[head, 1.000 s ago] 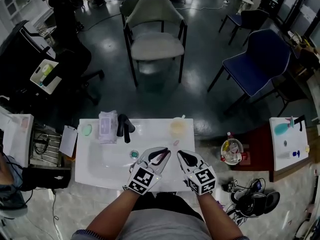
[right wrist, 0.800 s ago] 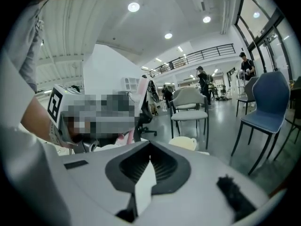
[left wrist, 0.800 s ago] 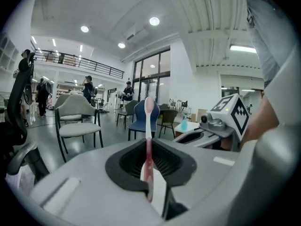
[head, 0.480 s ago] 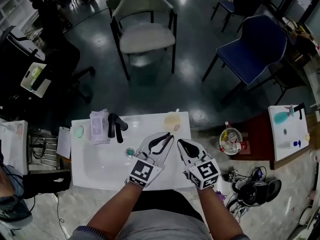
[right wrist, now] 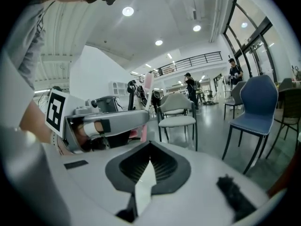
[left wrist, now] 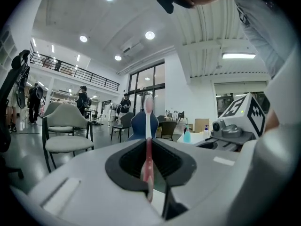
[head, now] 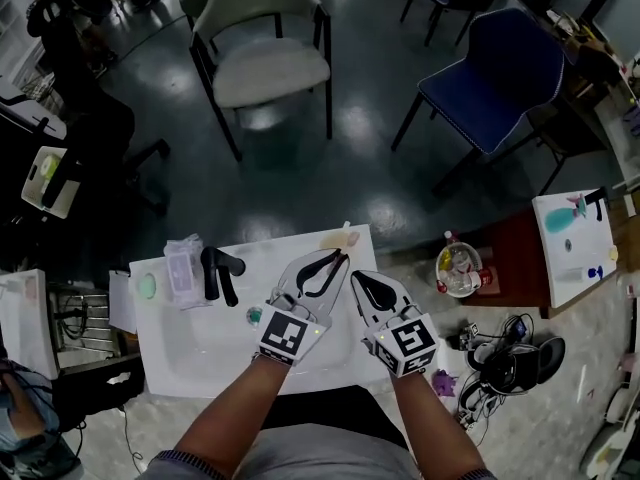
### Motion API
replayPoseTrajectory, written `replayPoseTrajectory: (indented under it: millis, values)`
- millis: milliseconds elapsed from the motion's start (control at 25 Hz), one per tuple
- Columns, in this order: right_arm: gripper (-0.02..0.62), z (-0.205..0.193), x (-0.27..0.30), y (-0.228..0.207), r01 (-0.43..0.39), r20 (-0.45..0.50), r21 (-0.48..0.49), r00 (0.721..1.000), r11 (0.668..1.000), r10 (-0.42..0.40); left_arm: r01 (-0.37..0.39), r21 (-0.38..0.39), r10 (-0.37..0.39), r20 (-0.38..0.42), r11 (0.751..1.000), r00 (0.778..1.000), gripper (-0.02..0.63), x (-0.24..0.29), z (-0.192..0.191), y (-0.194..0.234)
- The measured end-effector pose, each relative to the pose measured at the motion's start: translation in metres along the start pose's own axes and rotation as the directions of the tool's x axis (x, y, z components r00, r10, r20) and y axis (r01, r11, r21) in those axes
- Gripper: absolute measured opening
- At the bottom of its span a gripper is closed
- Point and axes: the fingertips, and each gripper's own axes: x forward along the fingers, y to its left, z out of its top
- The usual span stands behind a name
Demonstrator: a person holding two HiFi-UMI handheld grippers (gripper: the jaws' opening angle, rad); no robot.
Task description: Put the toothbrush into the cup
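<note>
The pink-handled toothbrush with the pale head [left wrist: 148,161] is clamped between your left tongs [head: 342,257]. Its long axis runs straight out along them, head leading, roughly level. The pale translucent cup [head: 334,239] stands at the far edge of the white bench [head: 180,340], just beyond those tips and along the line the brush points. From the head view it is hard to tell whether the head is over the cup's mouth yet. Your right tongs [head: 358,276] sit just beside the left, closed on nothing, so the left hand is the nearer one.
</note>
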Motion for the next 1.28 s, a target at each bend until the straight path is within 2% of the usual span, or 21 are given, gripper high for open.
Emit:
replayPoseTrajectory:
  millis: [120, 280, 480, 800, 1280]
  values:
    - [0.014, 0.002, 0.004, -0.008, 0.028, 0.008, 0.009, 1.0, 1.0, -0.028, 0.016, -0.013, -0.016, 0.007, 1.0, 1.0, 0.044, 0.009, 0.002, 0.003]
    - [0.014, 0.007, 0.013, -0.019, 0.054, 0.018, 0.017, 0.998, 0.998, -0.054, 0.045, 0.008, -0.045, 0.022, 0.999, 0.999, 0.044, 0.02, -0.002, 0.009]
    - [0.014, 0.006, 0.024, -0.03, 0.076, 0.018, 0.028, 0.997, 0.997, -0.076, 0.021, -0.048, -0.021, 0.005, 0.999, 1.0, 0.043, 0.028, -0.012, 0.021]
    - [0.012, -0.009, 0.034, -0.045, 0.104, 0.0, 0.059, 0.995, 0.993, -0.104, 0.052, -0.051, -0.052, -0.001, 0.997, 0.999, 0.029, 0.045, -0.035, 0.027]
    - [0.012, -0.028, 0.05, -0.057, 0.107, -0.026, 0.091, 0.994, 0.99, -0.105, 0.016, -0.057, -0.019, -0.046, 0.998, 0.999, 0.029, 0.05, -0.066, 0.038]
